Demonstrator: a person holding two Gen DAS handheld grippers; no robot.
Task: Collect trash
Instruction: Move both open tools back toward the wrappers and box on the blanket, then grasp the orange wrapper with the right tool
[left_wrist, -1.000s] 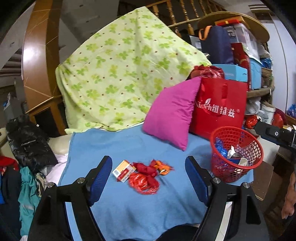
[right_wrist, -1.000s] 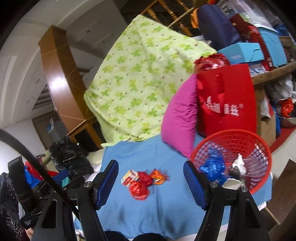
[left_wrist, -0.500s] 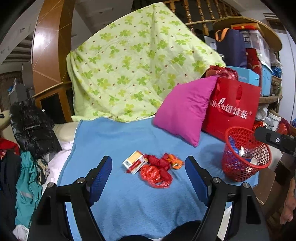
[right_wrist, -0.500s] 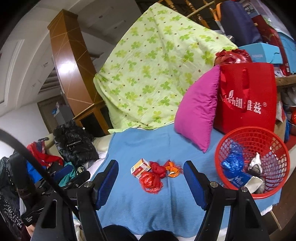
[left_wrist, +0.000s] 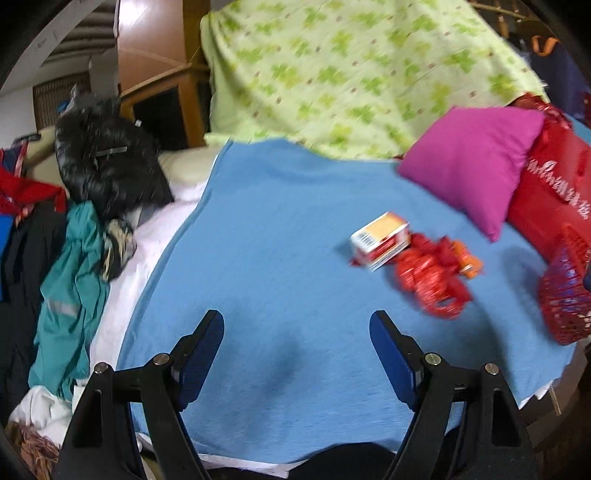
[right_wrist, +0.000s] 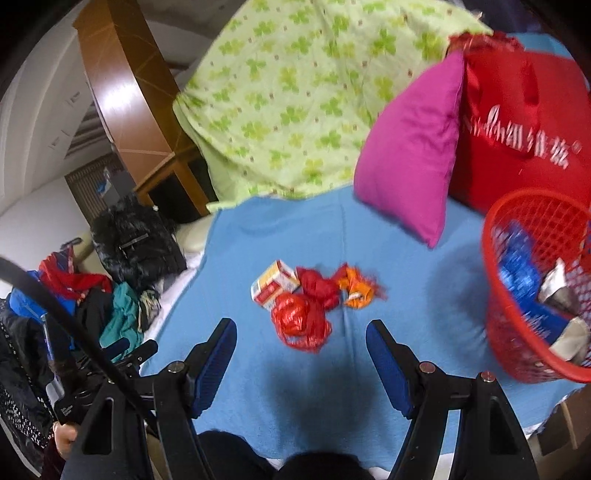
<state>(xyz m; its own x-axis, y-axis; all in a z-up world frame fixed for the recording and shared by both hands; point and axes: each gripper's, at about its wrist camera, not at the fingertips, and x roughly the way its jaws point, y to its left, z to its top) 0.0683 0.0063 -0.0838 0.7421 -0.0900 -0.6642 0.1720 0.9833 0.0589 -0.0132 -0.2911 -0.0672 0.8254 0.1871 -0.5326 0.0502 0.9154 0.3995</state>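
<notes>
Surface is a bed under a blue blanket (right_wrist: 295, 236); a green clover-print quilt (right_wrist: 295, 92) is draped up behind it, and a curved wood panel (right_wrist: 122, 92) stands in the room beyond. A magenta pillow (right_wrist: 410, 147) leans against a red shopping bag (right_wrist: 524, 122) at the far right of the blanket. A pile of dark clothes (left_wrist: 107, 158) lies off the blanket's left edge.

The trash sits mid-blanket, in front of the pillow: a small carton (right_wrist: 275, 286), red crumpled wrappers (right_wrist: 303, 317) touching it on its right, and an orange wrapper (right_wrist: 356, 286) just right of those. The carton lies flat, its long axis diagonal, barcode end toward the near left, other end toward the pillow. In the left wrist view the same cluster (left_wrist: 428, 273) is offset right of the tongs.

A red mesh basket (right_wrist: 532, 295) stands right of the trash, near the blanket's right edge, with blue packaging and crumpled pale paper inside.

Left tongs (left_wrist: 297, 350) released, jaws spread, nothing between them, over bare blanket left of the trash. Right tongs (right_wrist: 301, 354) released too, jaws spread, with the red wrappers just ahead of the gap.
</notes>
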